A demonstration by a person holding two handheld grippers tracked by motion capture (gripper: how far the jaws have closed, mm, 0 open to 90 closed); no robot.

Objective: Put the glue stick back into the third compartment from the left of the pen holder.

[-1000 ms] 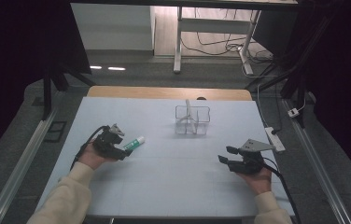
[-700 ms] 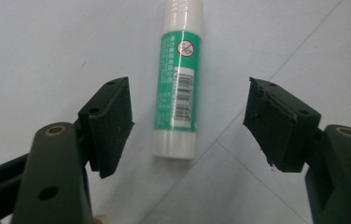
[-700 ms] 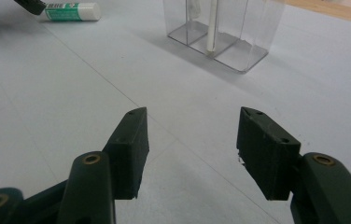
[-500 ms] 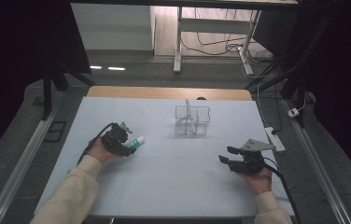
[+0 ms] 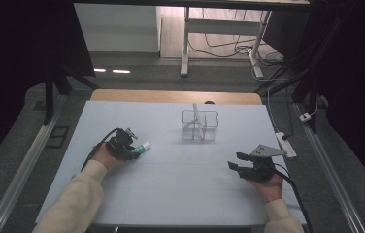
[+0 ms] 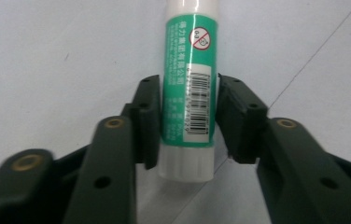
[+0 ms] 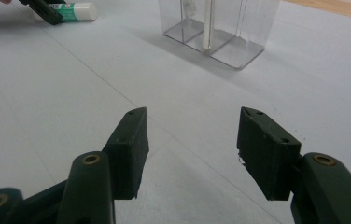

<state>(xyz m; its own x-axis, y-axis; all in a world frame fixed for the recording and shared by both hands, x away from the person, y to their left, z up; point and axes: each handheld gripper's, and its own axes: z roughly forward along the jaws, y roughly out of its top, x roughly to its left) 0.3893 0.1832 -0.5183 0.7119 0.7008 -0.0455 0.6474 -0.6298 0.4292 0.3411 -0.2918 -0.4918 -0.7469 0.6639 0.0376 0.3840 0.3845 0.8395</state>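
A green-and-white glue stick [image 6: 187, 46] lies on the pale table [image 5: 180, 179], left of centre [image 5: 144, 145]. My left gripper [image 5: 134, 150] has just been closing its jaws around the stick. In the left gripper view [image 6: 188, 86] both pads sit against the stick's labelled sides near its white base. My right gripper [image 5: 235, 160] hovers at the right front of the table, open, with nothing between its fingers [image 7: 192, 114]. From the right gripper view the glue stick [image 7: 73, 11] and the left gripper [image 7: 43, 9] show far off at the top left.
A clear divided container [image 5: 200, 125] stands at the table's middle back, a white stick [image 5: 196, 116] leaning in it; it also appears ahead of the right gripper [image 7: 215, 28]. A white power strip [image 5: 286, 144] lies off the table's right edge.
The left hand slid right and a little down onto the glue stick, and its jaws closed on the stick's sides. The right hand stayed where it was.
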